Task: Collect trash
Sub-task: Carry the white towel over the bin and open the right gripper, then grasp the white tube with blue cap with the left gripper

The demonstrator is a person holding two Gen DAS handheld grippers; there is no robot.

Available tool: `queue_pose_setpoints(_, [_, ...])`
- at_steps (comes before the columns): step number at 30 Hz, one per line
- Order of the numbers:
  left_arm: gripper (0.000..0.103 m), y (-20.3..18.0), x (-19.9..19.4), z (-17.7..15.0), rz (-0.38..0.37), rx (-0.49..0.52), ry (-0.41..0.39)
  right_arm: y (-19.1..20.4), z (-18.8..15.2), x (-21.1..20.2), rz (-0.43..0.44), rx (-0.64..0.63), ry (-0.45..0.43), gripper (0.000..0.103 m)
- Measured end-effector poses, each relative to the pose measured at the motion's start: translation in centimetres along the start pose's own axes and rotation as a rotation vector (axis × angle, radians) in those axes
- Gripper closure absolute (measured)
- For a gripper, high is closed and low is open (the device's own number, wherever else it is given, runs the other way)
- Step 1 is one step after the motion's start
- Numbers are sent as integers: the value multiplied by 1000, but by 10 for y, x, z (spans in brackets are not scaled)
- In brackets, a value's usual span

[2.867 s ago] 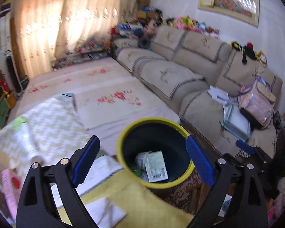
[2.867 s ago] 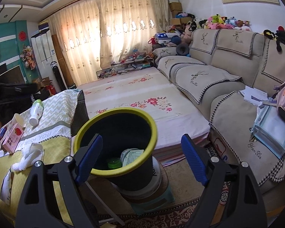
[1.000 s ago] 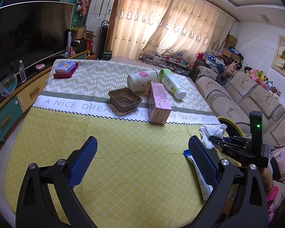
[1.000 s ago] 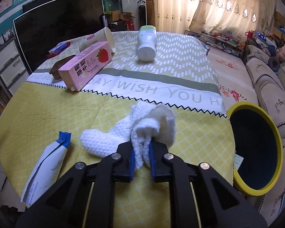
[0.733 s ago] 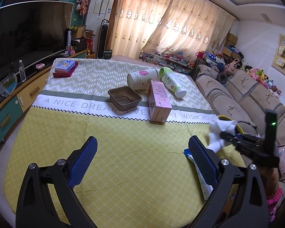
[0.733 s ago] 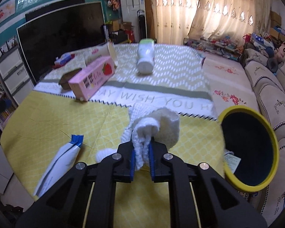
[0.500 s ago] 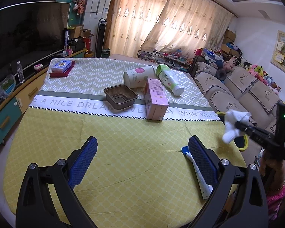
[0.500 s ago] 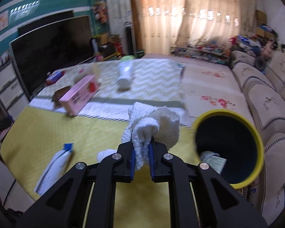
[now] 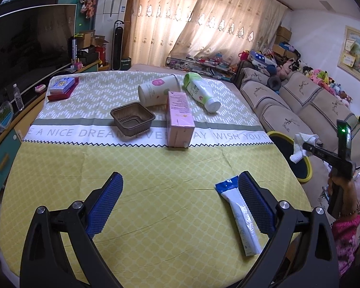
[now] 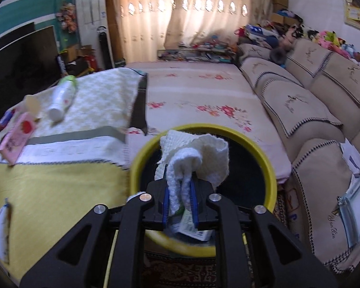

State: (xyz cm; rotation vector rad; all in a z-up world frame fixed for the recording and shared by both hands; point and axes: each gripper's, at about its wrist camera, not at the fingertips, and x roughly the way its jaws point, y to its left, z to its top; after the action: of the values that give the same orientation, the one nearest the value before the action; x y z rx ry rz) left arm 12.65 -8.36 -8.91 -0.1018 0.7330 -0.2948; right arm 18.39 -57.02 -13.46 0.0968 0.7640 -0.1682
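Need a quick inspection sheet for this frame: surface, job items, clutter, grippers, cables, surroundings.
Surface: table under yellow and chevron cloth.
Job's things: white crumpled tissue held over the yellow-rimmed bin; trash already inside. On the table: white-blue wrapper, pink carton, brown tray, cup and bottle lying down.
Clutter: red box at the far corner.
Grippers: left gripper open, empty; right gripper shut on tissue.
Cables: nothing seen.
Surroundings: sofa, TV, curtains.
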Motion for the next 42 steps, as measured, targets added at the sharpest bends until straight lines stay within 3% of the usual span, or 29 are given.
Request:
queue_pose_setpoints(3, [8,-3,3,1,-3,5,9,-9,2,15,-35,7,19,78])
queue_pose_setpoints(8, [8,-8,6,0,-11,12,16,-20,5,28,-116,19,31,51])
queue_pose_setpoints(20, [8,-21,12,-6,-36,20,55,-11,-6,-2,-97,16,-26,43])
queue_pose_setpoints(30, [9,-72,45,-29,-100,112,198,-2,-14,-19,-57,22,-44,40])
queue_pose_setpoints(38, [40,-84,69,-37,-100,112,281,-2,-20,-23,-34,28,-45,40])
queue_pose_setpoints(42, [47,-86,73,-38,-91,115,291,0,-21,-21,-26,29,-40,40])
